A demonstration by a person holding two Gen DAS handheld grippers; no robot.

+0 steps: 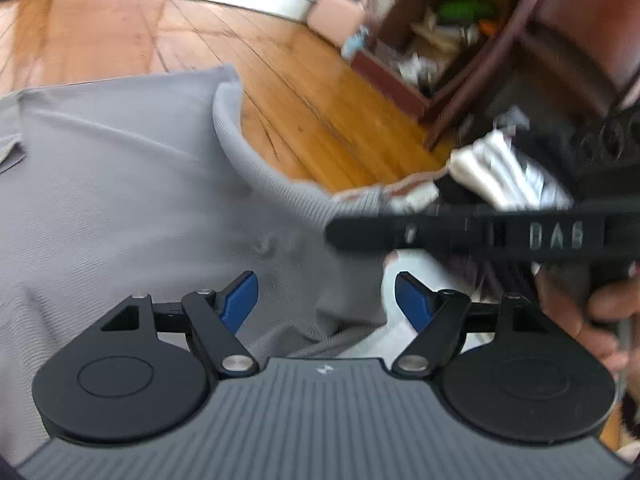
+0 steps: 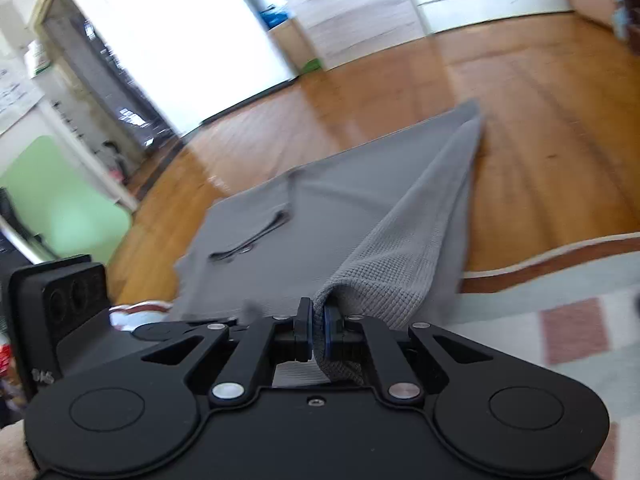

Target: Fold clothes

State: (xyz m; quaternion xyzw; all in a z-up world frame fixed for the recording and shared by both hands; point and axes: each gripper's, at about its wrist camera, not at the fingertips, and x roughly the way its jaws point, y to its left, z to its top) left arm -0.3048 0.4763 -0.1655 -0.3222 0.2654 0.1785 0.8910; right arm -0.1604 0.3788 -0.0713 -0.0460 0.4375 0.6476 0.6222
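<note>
A grey knitted garment lies spread over the wooden floor, its ribbed collar curving across the middle of the left wrist view. My left gripper hovers just above the cloth with its blue pads wide apart and nothing between them. The other gripper's black body crosses that view from the right, held by a hand. In the right wrist view my right gripper is shut on a bunched edge of the grey garment, which stretches away in a raised fold to a far corner.
A dark wooden cabinet with cluttered shelves stands at the upper right, with a pink bag beside it. Folded white and black items lie near the collar. A light rug with a red border lies at the right. Bright doorways lie beyond the floor.
</note>
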